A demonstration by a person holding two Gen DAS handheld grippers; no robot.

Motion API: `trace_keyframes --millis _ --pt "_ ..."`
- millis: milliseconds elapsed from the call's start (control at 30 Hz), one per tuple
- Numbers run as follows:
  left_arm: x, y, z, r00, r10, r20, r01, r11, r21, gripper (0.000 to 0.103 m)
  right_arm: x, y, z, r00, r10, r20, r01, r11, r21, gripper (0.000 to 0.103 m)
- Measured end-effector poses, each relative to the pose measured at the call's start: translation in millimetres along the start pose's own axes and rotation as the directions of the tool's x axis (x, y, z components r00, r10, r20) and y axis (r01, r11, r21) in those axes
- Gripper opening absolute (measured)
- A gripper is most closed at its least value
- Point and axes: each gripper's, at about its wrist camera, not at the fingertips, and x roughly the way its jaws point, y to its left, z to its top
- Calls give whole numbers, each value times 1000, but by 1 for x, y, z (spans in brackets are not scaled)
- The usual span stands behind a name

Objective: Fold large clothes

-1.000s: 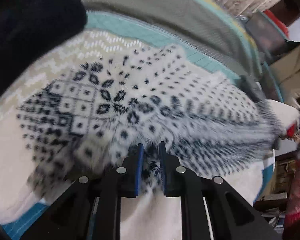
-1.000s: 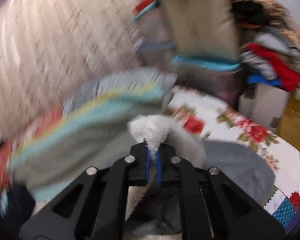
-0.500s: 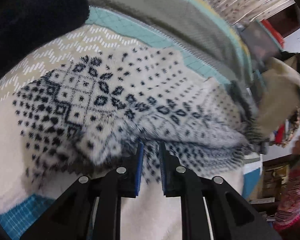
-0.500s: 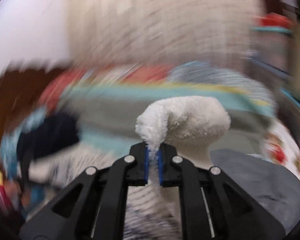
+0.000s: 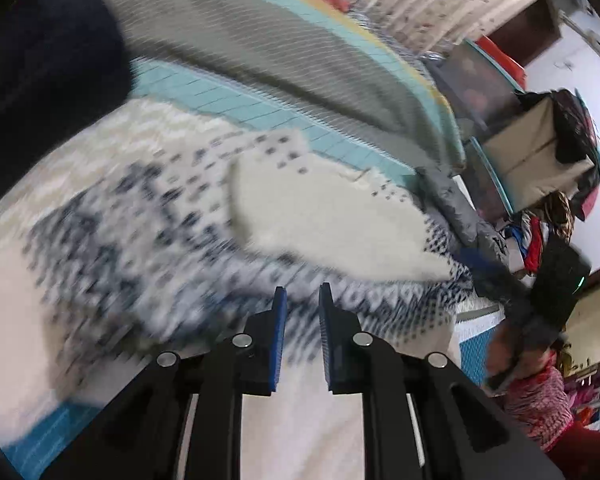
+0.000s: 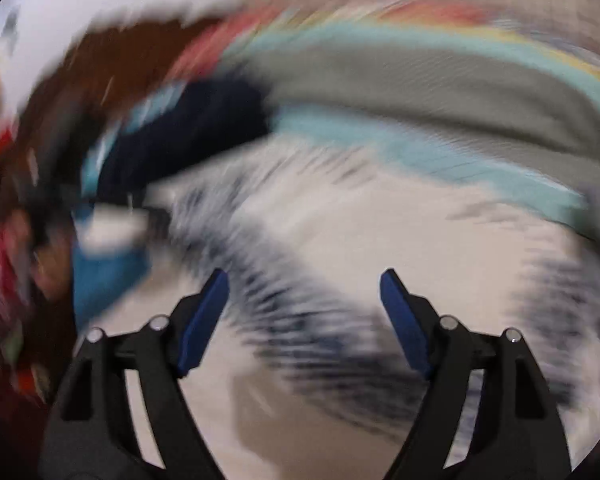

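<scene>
The white fleece sweater with a black diamond pattern (image 5: pixel 148 240) lies spread on the bed's quilt (image 5: pixel 228 92), filling the centre of the left wrist frame, a plain white flap (image 5: pixel 324 220) folded over it. The left gripper (image 5: pixel 302 300) has its fingers narrow, nothing visibly between them. The right gripper (image 6: pixel 304 280) is opening wide above the blurred sweater, fingers empty.

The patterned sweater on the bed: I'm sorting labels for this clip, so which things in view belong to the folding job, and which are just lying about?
Part of the job:
- white sweater with dark pattern, its plain sleeve folded across it
- left tool
- right tool, jaws opening, nothing between them

Lying about:
- dark navy garment
- grey-green quilt
- clothes pile
</scene>
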Motion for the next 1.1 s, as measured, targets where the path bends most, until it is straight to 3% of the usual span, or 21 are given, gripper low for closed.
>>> trace_keyframes --millis 33,100,133,200,267,300,333,400,467,500,533,567,633,700,733,800,900,967,1033,1067,1100 --pt "10 -5 6 1000 -6 -1 6 1000 9 22 -12 -28 4 998 -54 26 52 995 81 79" --pt "36 -16 18 1000 -19 -13 19 999 31 22 -20 -93 2 988 -156 -4 152 953 261 79" --pt "48 -20 23 1000 -11 -21 12 999 40 22 -13 -124 -3 985 -161 -53 170 919 356 79" --pt "72 -26 31 999 16 -38 -13 998 63 22 11 -165 -20 985 -96 -145 156 854 496 79" --pt "103 -26 35 995 60 -80 -54 996 72 22 45 -185 -36 973 28 -229 113 806 581 56" --pt "115 -24 35 991 83 -101 -76 994 72 22 56 -185 -35 970 51 -238 99 809 579 20" --pt "129 -22 35 985 114 -126 -106 992 69 22 58 -180 -25 974 63 -217 69 832 550 11" --pt "141 -22 33 981 157 -113 -149 986 74 22 30 -165 9 996 -37 -78 66 905 420 9" --pt "147 -31 32 986 156 -66 -149 984 100 22 6 -161 29 987 -157 35 136 932 336 9" --pt "151 -36 31 986 157 -49 -150 981 118 22 5 -159 31 977 -206 47 185 943 276 9" --pt "161 -45 29 979 201 -31 -194 969 155 22 18 -161 27 965 -262 21 252 946 205 9" --pt "170 -51 27 967 255 -17 -248 951 184 22 41 -167 18 948 -310 -73 318 933 167 10" --pt "178 -59 22 953 300 33 -300 927 226 22 68 -176 -1 919 -336 -206 367 921 135 19" --pt "176 -63 19 948 315 51 -317 916 245 22 59 -173 -10 922 -348 -169 374 914 155 32" --pt "172 -64 19 949 314 43 -314 916 249 22 46 -171 -11 930 -343 -130 364 907 211 47" --pt "156 -66 18 952 305 28 -302 917 260 22 10 -167 -18 939 -340 -45 337 893 297 62" --pt "127 -65 11 957 285 61 -291 923 251 22 -36 -138 -28 927 -369 70 334 896 292 62" --pt "107 -61 4 969 240 65 -249 944 215 22 -38 -112 -36 941 -328 83 304 927 219 62" --pt "84 -49 -8 983 171 67 -180 973 147 22 -26 -101 -49 958 -286 12 279 943 178 62" --pt "71 -40 -17 987 149 65 -155 982 112 22 -9 -99 -57 951 -301 -68 308 939 153 62" --pt "59 -29 -26 989 135 54 -139 987 79 23 17 -102 -71 905 -359 -226 389 915 103 62"
